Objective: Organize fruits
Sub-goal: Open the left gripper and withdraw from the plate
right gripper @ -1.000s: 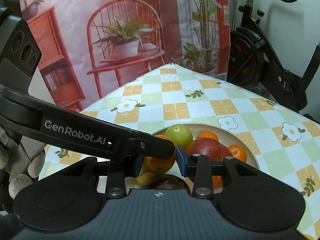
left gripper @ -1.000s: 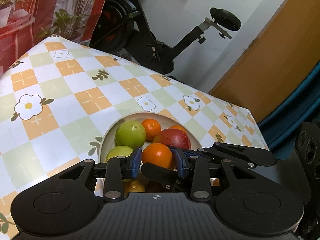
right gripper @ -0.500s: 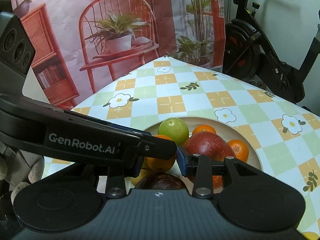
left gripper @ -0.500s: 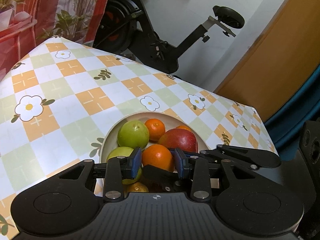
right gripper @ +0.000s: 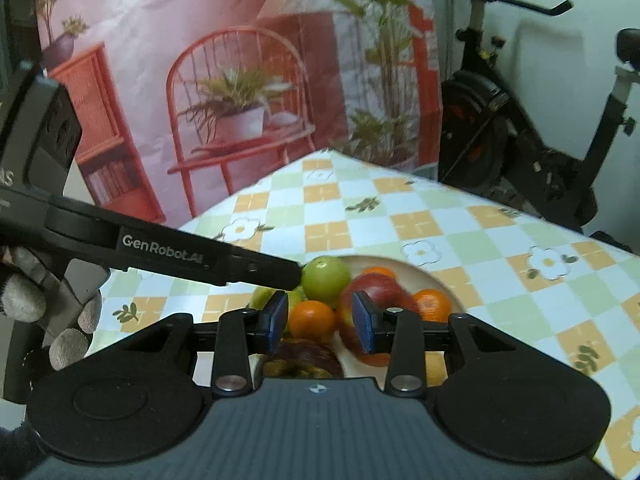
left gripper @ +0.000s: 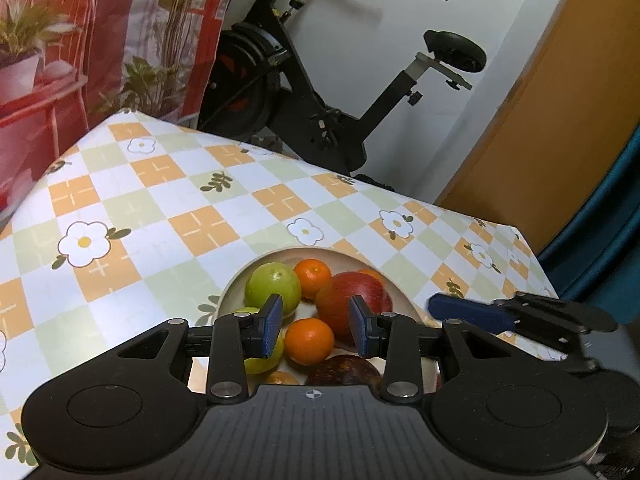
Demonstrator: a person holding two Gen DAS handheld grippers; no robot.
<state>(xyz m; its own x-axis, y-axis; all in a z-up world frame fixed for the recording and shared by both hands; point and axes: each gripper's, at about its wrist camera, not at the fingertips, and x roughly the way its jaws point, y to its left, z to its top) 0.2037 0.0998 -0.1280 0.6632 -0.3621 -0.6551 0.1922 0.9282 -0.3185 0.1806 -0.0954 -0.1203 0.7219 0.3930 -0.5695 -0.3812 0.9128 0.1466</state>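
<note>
A cream bowl [left gripper: 240,280] on the checked tablecloth holds a green apple [left gripper: 272,286], a red apple [left gripper: 348,300], several oranges and a dark fruit [left gripper: 340,372]. My left gripper [left gripper: 316,326] is open above the bowl, its pads apart on either side of an orange [left gripper: 309,340] without touching it. My right gripper [right gripper: 320,316] is open too, above the same orange [right gripper: 312,318]. The bowl's rim [right gripper: 432,276], green apple [right gripper: 326,276] and red apple [right gripper: 380,286] show in the right wrist view.
The checked tablecloth [left gripper: 180,220] runs to a far edge. An exercise bike [left gripper: 320,100] stands behind it, a printed backdrop [right gripper: 200,80] at the left. The right gripper's finger [left gripper: 472,314] reaches in beside the bowl. The left gripper's arm [right gripper: 180,248] crosses the right wrist view.
Both grippers have opened and let go of the orange, which now lies in the bowl. Both have lifted and drawn back a little.
</note>
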